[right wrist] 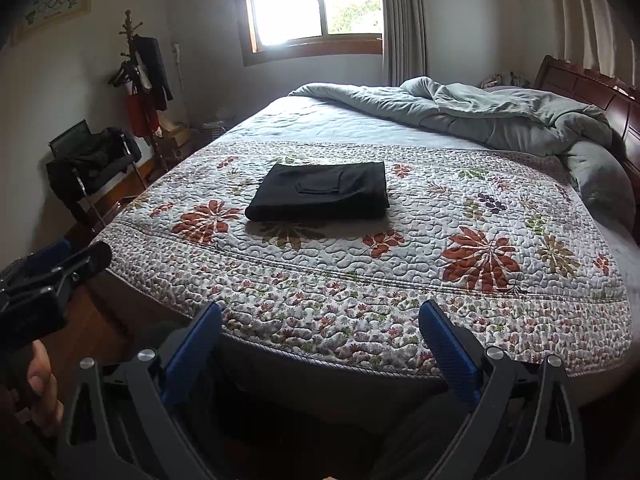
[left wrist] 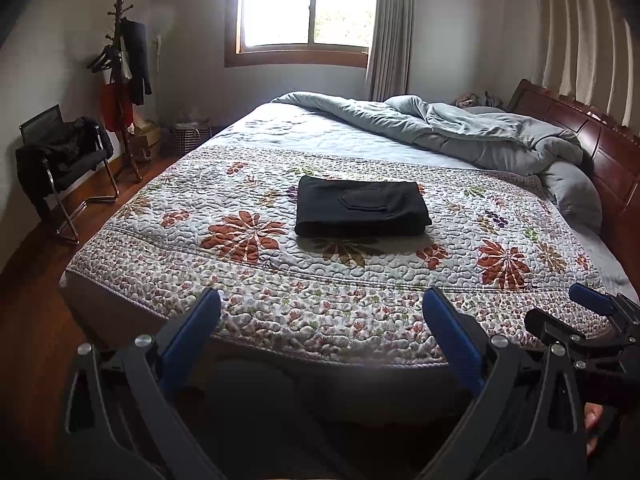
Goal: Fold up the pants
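Where the floral quilt (left wrist: 360,280) is spread, black pants (left wrist: 360,208) are laid folded at its middle; left gripper (left wrist: 320,320) and right gripper (right wrist: 320,328) are held spread and empty off its near edge.

A wide bed (left wrist: 280,280) fills the room, spread with a floral quilted cover (left wrist: 360,300); a rumpled grey duvet (left wrist: 460,128) lies heaped at the far right against a dark wooden headboard (left wrist: 600,144); bright daylight pours through a wood-framed window (left wrist: 304,4) in the far wall, a grey curtain (left wrist: 390,28) beside it; at the left stand a coat rack (left wrist: 124,80) and a black chair (left wrist: 60,160) on reddish wooden floor (left wrist: 36,280); walls are pale.
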